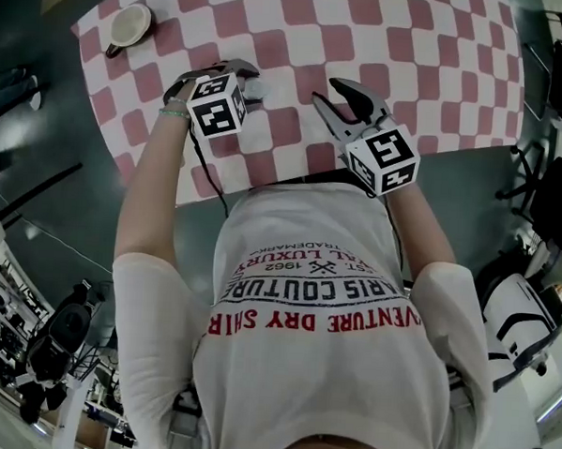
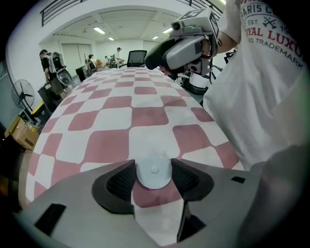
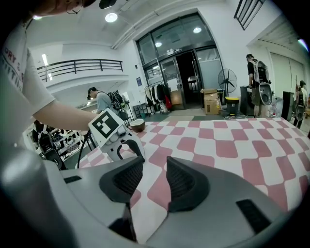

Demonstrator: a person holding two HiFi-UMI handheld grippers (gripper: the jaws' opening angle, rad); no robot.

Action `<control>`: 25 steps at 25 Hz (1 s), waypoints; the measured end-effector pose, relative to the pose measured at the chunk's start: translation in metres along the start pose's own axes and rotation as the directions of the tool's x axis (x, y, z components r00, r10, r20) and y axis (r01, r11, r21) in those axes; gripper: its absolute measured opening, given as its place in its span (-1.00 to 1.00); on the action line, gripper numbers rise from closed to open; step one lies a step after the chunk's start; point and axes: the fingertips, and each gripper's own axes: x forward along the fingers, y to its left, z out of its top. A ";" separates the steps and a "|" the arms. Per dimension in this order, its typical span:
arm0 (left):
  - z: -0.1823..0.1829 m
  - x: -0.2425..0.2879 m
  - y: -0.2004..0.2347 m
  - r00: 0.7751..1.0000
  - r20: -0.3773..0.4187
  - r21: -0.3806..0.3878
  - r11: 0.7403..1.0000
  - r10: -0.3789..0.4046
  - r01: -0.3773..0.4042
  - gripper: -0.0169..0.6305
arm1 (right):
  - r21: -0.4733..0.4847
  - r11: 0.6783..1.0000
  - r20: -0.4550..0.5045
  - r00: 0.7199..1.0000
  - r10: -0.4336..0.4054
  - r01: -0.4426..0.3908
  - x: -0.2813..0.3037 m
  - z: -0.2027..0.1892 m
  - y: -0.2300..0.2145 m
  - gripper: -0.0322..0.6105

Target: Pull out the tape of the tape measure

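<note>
Round white tape measure [image 2: 154, 175] flat on the checked bench [image 1: 412, 47] near its near edge, pinched between the left gripper [image 2: 154, 167] fingers, right gripper [image 3: 155, 169] alongside, fingers spread, empty.

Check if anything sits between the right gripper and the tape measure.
Nothing visible does. The tape measure sits in the left gripper jaws; only bare checkered tablecloth separates it from the open right gripper.
</note>
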 end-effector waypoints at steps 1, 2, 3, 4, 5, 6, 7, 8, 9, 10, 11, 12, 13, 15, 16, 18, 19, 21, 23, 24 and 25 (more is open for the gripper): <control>0.000 -0.001 0.001 1.000 -0.006 0.005 1.000 -0.008 0.008 -0.19 | 0.000 1.000 -0.004 1.000 0.001 -0.001 0.000 -0.001 -0.001 -0.38; -0.001 -0.001 0.002 1.000 -0.010 0.011 1.000 -0.012 0.012 -0.21 | 0.000 1.000 -0.006 1.000 0.002 -0.002 0.000 -0.001 -0.002 -0.38; 0.000 -0.001 0.002 1.000 -0.013 0.015 1.000 -0.013 0.013 -0.21 | 0.002 1.000 -0.008 1.000 0.002 -0.002 0.001 -0.001 -0.003 -0.38; 0.000 -0.001 0.003 1.000 -0.012 0.017 1.000 -0.011 0.011 -0.21 | 0.004 1.000 -0.009 1.000 0.002 -0.002 0.001 -0.001 -0.005 -0.38; 0.000 -0.001 0.003 1.000 -0.010 0.016 1.000 -0.008 0.008 -0.21 | 0.007 1.000 -0.010 1.000 0.002 -0.002 0.002 -0.001 -0.006 -0.38; 0.000 0.000 0.003 1.000 -0.007 0.013 1.000 -0.005 0.005 -0.21 | 0.009 1.000 -0.011 1.000 0.004 -0.004 0.003 0.000 -0.007 -0.38; 0.000 0.000 0.003 1.000 -0.003 0.009 1.000 -0.002 0.002 -0.21 | 0.010 1.000 -0.013 1.000 0.007 -0.007 0.004 0.001 -0.008 -0.38; 0.000 0.000 0.003 1.000 0.001 0.002 1.000 0.000 0.000 -0.22 | 0.009 1.000 -0.015 1.000 0.012 -0.012 0.005 0.002 -0.008 -0.38; 0.000 0.000 0.003 1.000 0.004 -0.010 1.000 0.003 -0.003 -0.22 | 0.005 1.000 -0.019 1.000 0.018 -0.018 0.006 0.003 -0.008 -0.38; 0.000 0.000 0.003 1.000 0.008 -0.026 1.000 0.007 -0.007 -0.22 | -0.002 1.000 -0.023 0.999 0.025 -0.025 0.007 0.004 -0.007 -0.38; 0.000 0.000 0.003 1.000 0.009 -0.043 0.999 0.011 -0.010 -0.23 | -0.012 0.999 -0.026 0.999 0.031 -0.032 0.008 0.005 -0.007 -0.38; 0.000 0.000 0.002 1.000 0.006 -0.057 0.998 0.014 -0.013 -0.23 | -0.022 0.999 -0.028 0.999 0.038 -0.039 0.008 0.007 -0.008 -0.38; 0.000 -0.001 0.002 1.000 0.002 -0.067 0.998 0.016 -0.016 -0.23 | -0.031 0.998 -0.029 0.999 0.045 -0.046 0.009 0.009 -0.008 -0.38; 0.004 -0.005 0.001 1.000 0.003 -0.093 0.995 0.025 -0.025 -0.23 | -0.043 0.997 -0.030 0.997 0.066 -0.068 0.008 0.014 -0.007 -0.38; 0.008 -0.009 0.001 0.999 0.013 -0.112 0.993 0.035 -0.033 -0.23 | -0.051 0.995 -0.032 0.996 0.081 -0.083 0.008 0.016 -0.007 -0.38; 0.018 -0.018 0.005 0.997 0.032 -0.151 0.987 0.063 -0.058 -0.23 | -0.078 0.990 -0.040 0.993 0.114 -0.117 0.006 0.020 -0.006 -0.38; 0.023 -0.023 0.007 0.996 0.036 -0.163 0.984 0.080 -0.073 -0.23 | -0.094 0.987 -0.045 0.991 0.130 -0.133 0.005 0.021 -0.006 -0.39; 0.034 -0.035 0.011 0.992 0.040 -0.185 0.977 0.116 -0.106 -0.23 | -0.125 0.978 -0.053 0.986 0.161 -0.166 0.004 0.025 -0.005 -0.45; 0.048 -0.049 0.015 0.987 0.060 -0.216 0.967 0.152 -0.135 -0.23 | -0.159 0.964 -0.054 0.976 0.209 -0.215 0.002 0.031 0.000 -0.46; 0.055 -0.056 0.017 0.983 0.072 -0.230 0.962 0.170 -0.149 -0.23 | -0.182 0.952 -0.055 0.969 0.240 -0.246 0.001 0.035 0.003 -0.46; 0.061 -0.064 0.019 0.979 0.080 -0.240 0.957 0.187 -0.163 -0.23 | -0.210 0.938 -0.056 0.961 0.270 -0.276 -0.001 0.038 0.008 -0.46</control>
